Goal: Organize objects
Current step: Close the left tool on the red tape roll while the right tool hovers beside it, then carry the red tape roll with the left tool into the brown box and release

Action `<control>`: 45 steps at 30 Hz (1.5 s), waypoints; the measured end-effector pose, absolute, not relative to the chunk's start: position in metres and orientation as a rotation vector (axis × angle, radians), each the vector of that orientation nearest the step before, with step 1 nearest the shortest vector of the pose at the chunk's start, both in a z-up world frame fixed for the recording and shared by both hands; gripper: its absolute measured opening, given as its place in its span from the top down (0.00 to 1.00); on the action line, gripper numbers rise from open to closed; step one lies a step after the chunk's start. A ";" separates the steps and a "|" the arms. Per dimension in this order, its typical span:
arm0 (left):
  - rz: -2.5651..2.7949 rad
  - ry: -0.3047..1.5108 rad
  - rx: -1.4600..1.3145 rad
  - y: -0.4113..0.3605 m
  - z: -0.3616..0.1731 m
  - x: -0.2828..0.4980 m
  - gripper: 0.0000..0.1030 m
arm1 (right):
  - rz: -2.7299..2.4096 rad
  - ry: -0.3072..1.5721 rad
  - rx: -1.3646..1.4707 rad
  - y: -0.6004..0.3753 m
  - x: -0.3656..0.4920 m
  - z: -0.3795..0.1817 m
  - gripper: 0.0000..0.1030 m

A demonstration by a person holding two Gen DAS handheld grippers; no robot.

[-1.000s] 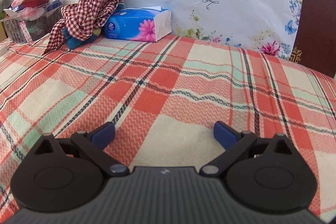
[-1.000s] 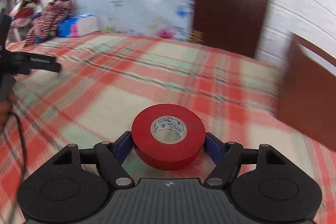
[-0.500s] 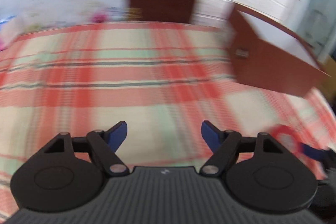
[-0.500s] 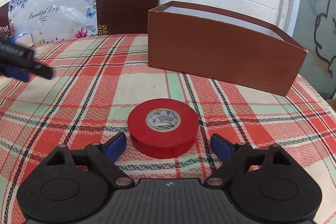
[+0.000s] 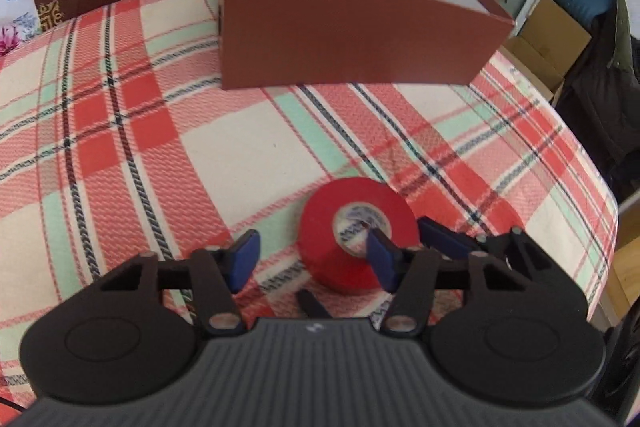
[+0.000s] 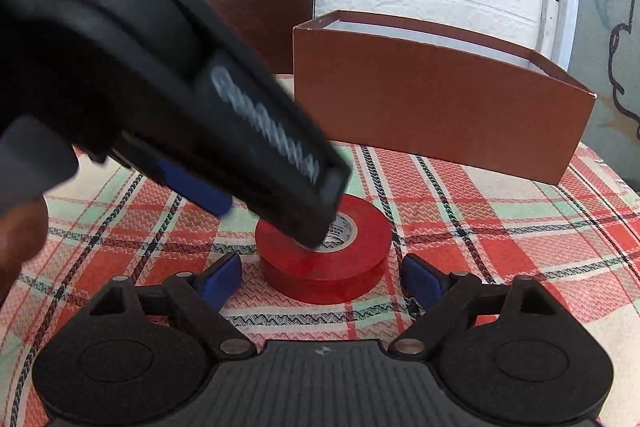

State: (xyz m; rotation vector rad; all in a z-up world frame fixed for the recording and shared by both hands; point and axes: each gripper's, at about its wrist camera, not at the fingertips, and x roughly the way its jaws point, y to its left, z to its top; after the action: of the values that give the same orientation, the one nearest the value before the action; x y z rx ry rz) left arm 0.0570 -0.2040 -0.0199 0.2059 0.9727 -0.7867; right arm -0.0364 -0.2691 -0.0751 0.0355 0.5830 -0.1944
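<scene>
Right wrist view: a red tape roll [image 6: 324,251] lies flat on the plaid tablecloth [image 6: 500,227] at lower centre, between the spread, non-touching fingers of the right gripper [image 6: 322,281]. Entering from the upper left, the left gripper [image 5: 312,253] has just been closing its jaws, one finger dipping into the roll's core, its pads not yet pressing. Behind, at upper right, the brown box [image 6: 432,107] stands open; the roll has not gone in, so the tidying appears barely begun.

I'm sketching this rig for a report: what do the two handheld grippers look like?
Both match: the left gripper and right gripper have black ribbed bodies, round black discs on each side, silver pivot pins and blue finger pads. Blurred white lettering marks the left one's side.
</scene>
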 end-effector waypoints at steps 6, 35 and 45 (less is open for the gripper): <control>-0.780 1.008 0.150 -0.203 -0.028 0.065 0.69 | -0.184 0.574 -0.014 -0.261 -0.037 -0.076 0.32; -0.651 0.681 0.230 -0.285 0.063 0.172 0.68 | -0.290 0.177 -0.006 -0.330 0.086 -0.023 0.13; -0.622 0.569 0.207 -0.249 0.085 0.123 0.51 | -0.314 0.171 -0.067 -0.308 0.045 -0.017 0.12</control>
State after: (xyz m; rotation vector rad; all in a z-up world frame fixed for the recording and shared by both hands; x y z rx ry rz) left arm 0.1231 -0.2491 0.0855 0.2074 0.5689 -0.6219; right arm 0.0447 -0.3084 -0.0165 -0.0665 0.1707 -0.3141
